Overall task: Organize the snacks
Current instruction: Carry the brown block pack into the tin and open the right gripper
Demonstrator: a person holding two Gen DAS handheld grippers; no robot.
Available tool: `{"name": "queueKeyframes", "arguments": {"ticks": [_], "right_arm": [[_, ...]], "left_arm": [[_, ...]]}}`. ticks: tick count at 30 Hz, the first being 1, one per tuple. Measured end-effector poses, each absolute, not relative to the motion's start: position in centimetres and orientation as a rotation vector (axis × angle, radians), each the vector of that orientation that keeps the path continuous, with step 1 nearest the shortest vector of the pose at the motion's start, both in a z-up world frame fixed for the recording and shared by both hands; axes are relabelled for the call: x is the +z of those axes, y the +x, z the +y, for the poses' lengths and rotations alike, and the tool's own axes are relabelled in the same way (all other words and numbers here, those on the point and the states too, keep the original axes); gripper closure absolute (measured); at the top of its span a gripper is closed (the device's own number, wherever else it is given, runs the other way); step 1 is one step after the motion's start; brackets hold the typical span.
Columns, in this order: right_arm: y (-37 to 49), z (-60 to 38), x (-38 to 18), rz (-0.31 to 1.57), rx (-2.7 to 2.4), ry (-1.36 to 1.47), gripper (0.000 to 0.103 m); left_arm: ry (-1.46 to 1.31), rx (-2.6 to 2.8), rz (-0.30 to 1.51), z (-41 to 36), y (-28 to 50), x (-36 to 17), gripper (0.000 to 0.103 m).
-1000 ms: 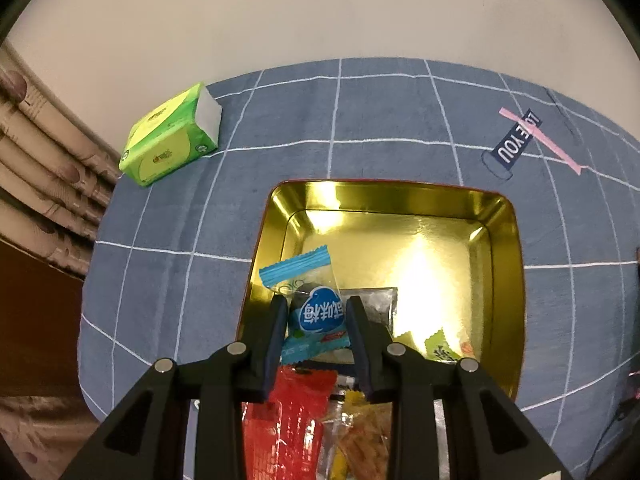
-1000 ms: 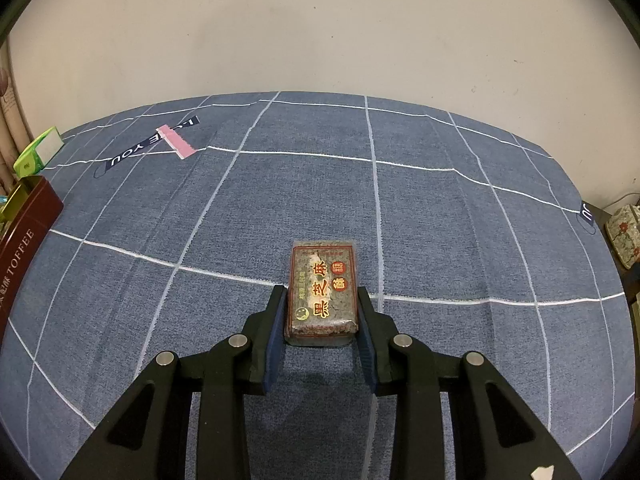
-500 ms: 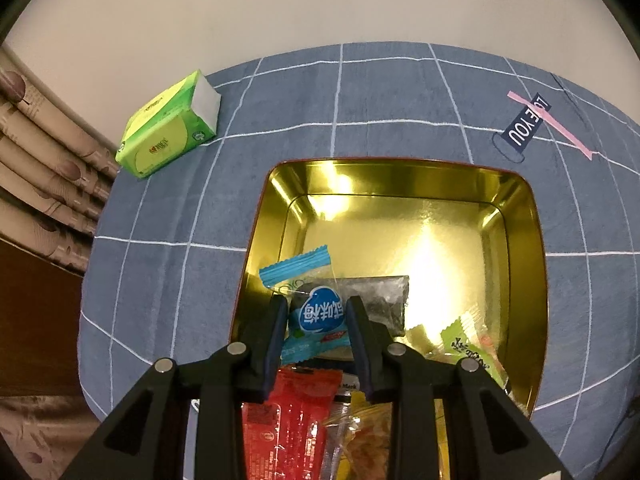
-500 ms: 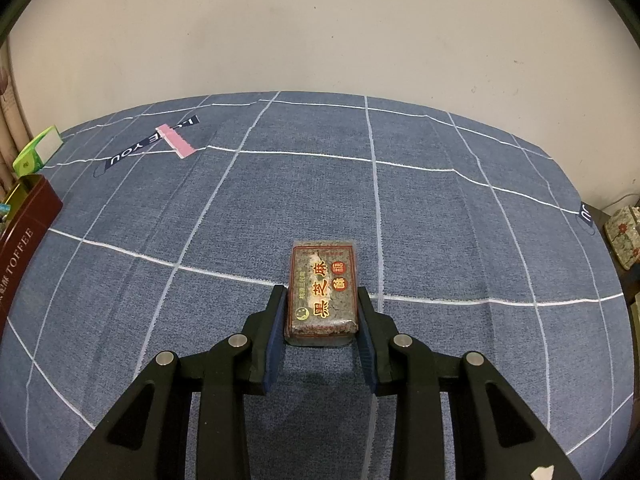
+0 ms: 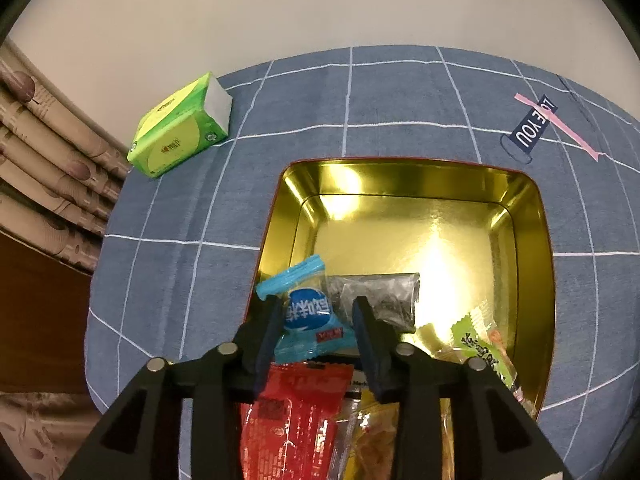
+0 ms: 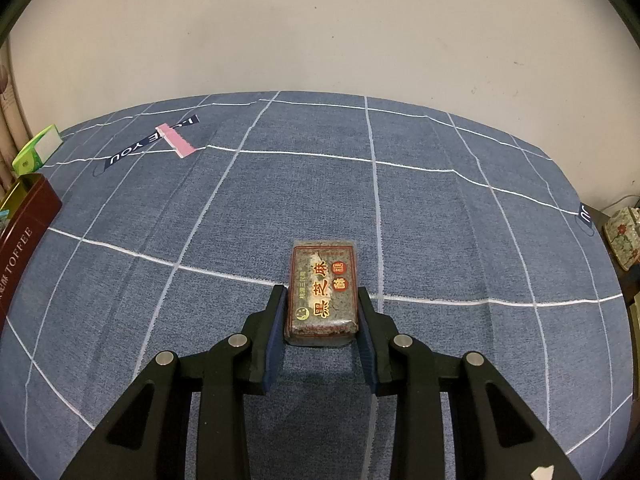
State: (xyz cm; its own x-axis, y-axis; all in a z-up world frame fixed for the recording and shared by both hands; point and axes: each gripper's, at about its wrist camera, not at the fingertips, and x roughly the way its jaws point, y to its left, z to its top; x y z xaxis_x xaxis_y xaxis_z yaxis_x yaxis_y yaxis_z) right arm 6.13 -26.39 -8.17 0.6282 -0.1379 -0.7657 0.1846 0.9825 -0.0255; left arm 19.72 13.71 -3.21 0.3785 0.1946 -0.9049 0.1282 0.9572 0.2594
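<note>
My left gripper point(image 5: 316, 306) hangs over the near left corner of the gold tin point(image 5: 400, 176), and its jaws are opening. A blue candy packet point(image 5: 308, 312) sits tilted between them, loose from the right pad. Below it in the tin lie a grey packet point(image 5: 384, 300), a red packet point(image 5: 296, 412), a yellow-orange packet point(image 5: 372, 432) and a green-wrapped snack point(image 5: 480, 340). My right gripper point(image 6: 322, 300) is shut on a clear packet of dark sesame cake point(image 6: 322, 280) with red lettering, low over the blue checked cloth point(image 6: 440, 220). The tin's dark red side point(image 6: 24, 232) shows at the far left.
A green tissue pack point(image 5: 180, 132) lies on the cloth beyond the tin's left corner. A beige curtain point(image 5: 48, 152) hangs past the table's left edge. A pink and navy label point(image 5: 532, 128) is sewn on the cloth. A floral box point(image 6: 624, 236) stands off the right edge.
The left jaws have spread apart and the blue candy has slipped loose and tilted between them. The right gripper and its sesame cake packet have not moved.
</note>
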Motion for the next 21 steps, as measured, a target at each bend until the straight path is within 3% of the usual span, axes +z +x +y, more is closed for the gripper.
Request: {"name": "queueKeyframes", "arguments": {"ticks": [5, 21], "right_arm": [[6.1, -26.4, -8.1, 0.872, -0.185, 0.058, 0.073], [6.1, -26.4, -8.2, 0.872, -0.186, 0.047, 0.073]], "left_arm": [[0.305, 0.048, 1.163, 13.7, 19.4, -2.7, 0.058], [0.286, 0.069, 1.04, 14.5, 14.7, 1.5, 0.057]]}}
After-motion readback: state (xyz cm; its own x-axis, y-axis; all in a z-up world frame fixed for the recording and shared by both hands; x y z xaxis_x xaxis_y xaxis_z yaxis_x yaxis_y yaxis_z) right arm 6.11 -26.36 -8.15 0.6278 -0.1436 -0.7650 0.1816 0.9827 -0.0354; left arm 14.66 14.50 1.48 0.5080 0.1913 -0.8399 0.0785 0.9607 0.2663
